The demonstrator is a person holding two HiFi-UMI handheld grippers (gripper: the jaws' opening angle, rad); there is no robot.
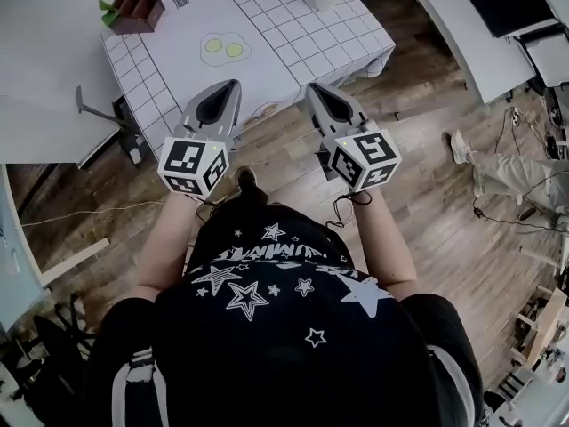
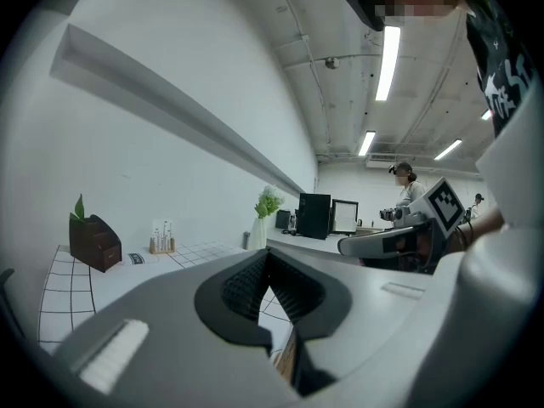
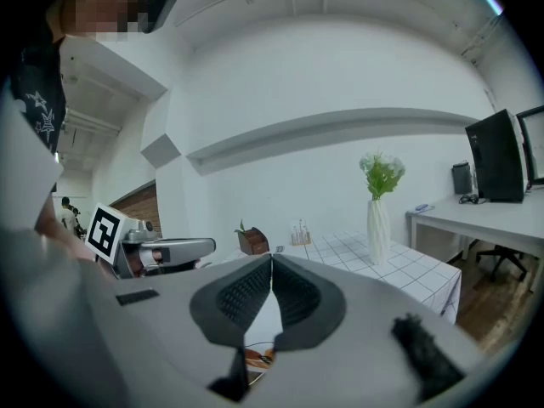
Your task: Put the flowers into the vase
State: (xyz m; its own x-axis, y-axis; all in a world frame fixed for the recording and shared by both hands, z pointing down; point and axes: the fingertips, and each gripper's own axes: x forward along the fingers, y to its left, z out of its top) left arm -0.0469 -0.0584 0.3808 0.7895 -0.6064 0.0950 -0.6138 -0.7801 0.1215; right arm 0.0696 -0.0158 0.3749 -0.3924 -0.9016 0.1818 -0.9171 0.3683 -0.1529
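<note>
1. Wooden floor (image 1: pixel 427 221). I stand on it back from the table, so both tools hang over boards, not over the work.

2. Table (image 1: pixel 267 25), covered in a white grid cloth. It holds everything the task concerns and lies ahead of my tips, well apart from them.

3. Left gripper (image 1: pixel 229 88). Held level and pointing at the table. Its ribbed pads are clenched tip to tip with nothing between them.

4. Right gripper (image 1: pixel 317 92). Beside the left one and aimed much the same way. Its jaws are likewise pressed together and empty. I judge both are carried closed because there is no stem to pick up.

5. Vase (image 3: pixel 377 232). Tall, white and upright near the table's far right corner. That spot keeps it off the middle of the cloth.

6. Flowers (image 3: pixel 382 173). A pale bunch with green leaves, already standing in the neck of the vase. The job looks finished, which explains my idle hands.

7. Brown box (image 1: pixel 135 11). It sits at the table's left end with a green leaf poking out, well apart from the vase.

8. Egg-patterned mat (image 1: pixel 223 48). It lies flat and bare near the table's front.

9. Small bottle rack (image 3: pixel 299 232). It stands at the back edge, too small to read further.
</note>
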